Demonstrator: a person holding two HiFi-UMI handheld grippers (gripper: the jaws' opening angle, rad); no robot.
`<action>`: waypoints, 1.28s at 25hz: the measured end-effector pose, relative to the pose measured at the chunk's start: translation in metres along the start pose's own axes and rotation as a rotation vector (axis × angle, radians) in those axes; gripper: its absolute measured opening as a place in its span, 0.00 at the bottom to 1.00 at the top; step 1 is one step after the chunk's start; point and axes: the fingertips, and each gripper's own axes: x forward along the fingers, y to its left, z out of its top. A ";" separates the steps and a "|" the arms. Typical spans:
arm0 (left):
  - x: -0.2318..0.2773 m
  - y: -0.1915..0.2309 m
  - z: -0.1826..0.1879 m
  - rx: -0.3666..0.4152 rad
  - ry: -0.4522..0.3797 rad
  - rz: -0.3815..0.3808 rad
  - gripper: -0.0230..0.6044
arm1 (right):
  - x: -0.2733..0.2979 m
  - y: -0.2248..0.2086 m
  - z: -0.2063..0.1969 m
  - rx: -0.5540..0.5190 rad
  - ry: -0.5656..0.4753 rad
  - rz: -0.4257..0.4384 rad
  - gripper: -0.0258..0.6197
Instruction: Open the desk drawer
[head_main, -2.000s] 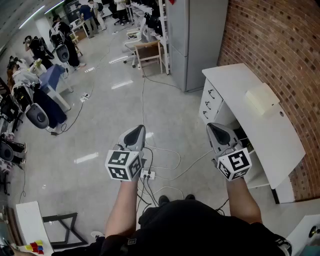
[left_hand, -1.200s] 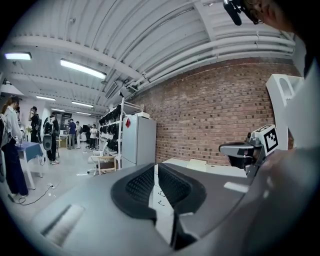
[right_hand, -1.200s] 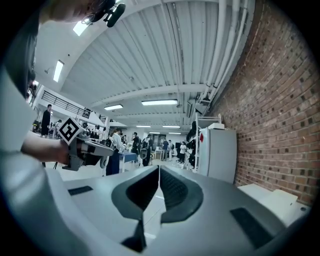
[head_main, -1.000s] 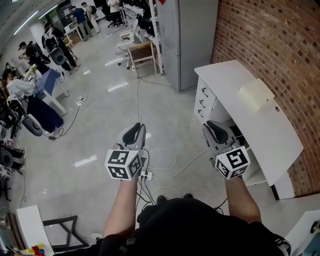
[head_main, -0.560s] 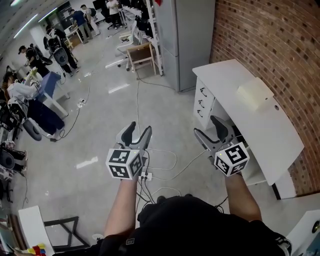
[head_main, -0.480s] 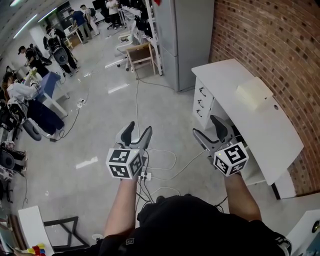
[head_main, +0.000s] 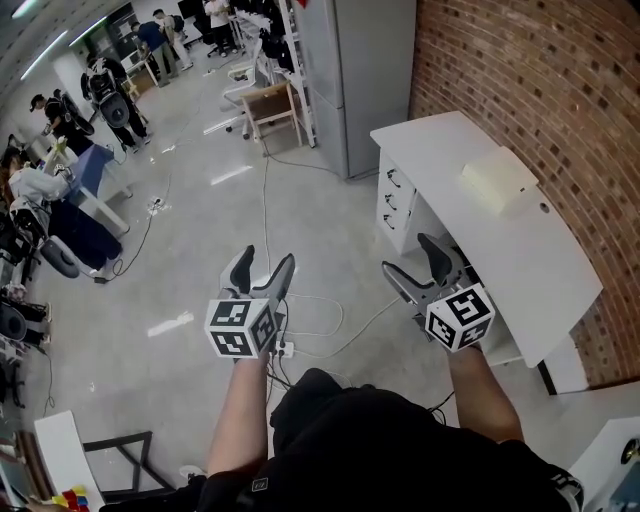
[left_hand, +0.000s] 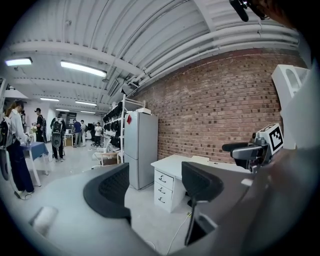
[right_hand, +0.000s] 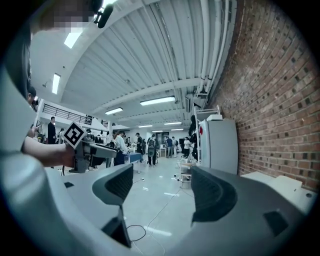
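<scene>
The white desk (head_main: 470, 200) stands against the brick wall at the right. Its three stacked drawers (head_main: 392, 200) with dark handles face the room and look closed. In the left gripper view the drawers (left_hand: 164, 189) show far off between the jaws. My left gripper (head_main: 265, 265) hovers above the floor, well left of the desk. My right gripper (head_main: 412, 258) hangs near the desk's front edge, short of the drawers. Both have just been opening and stand open with nothing between the jaws. Seen along their own jaws, the left gripper (left_hand: 155, 187) and the right gripper (right_hand: 165, 190) frame only the room.
A beige box (head_main: 497, 180) lies on the desk. A tall grey cabinet (head_main: 355, 70) stands beyond it, with a wooden chair (head_main: 268, 105) beside. Cables and a power strip (head_main: 285, 348) lie on the floor below my hands. People (head_main: 60, 130) work at stations far left.
Both grippers' jaws went from shut to wide open. Both hands drifted a little and sank slightly, and the desk now sits further left in the head view.
</scene>
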 end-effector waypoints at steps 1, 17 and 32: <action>0.001 0.002 0.001 -0.002 0.001 0.002 0.54 | 0.000 -0.001 -0.004 0.010 0.005 0.000 0.55; 0.120 0.035 -0.008 -0.028 0.045 -0.142 0.54 | 0.076 -0.067 -0.037 0.047 0.080 -0.067 0.54; 0.246 0.164 -0.031 -0.085 0.156 -0.236 0.54 | 0.275 -0.085 -0.082 0.097 0.239 0.005 0.54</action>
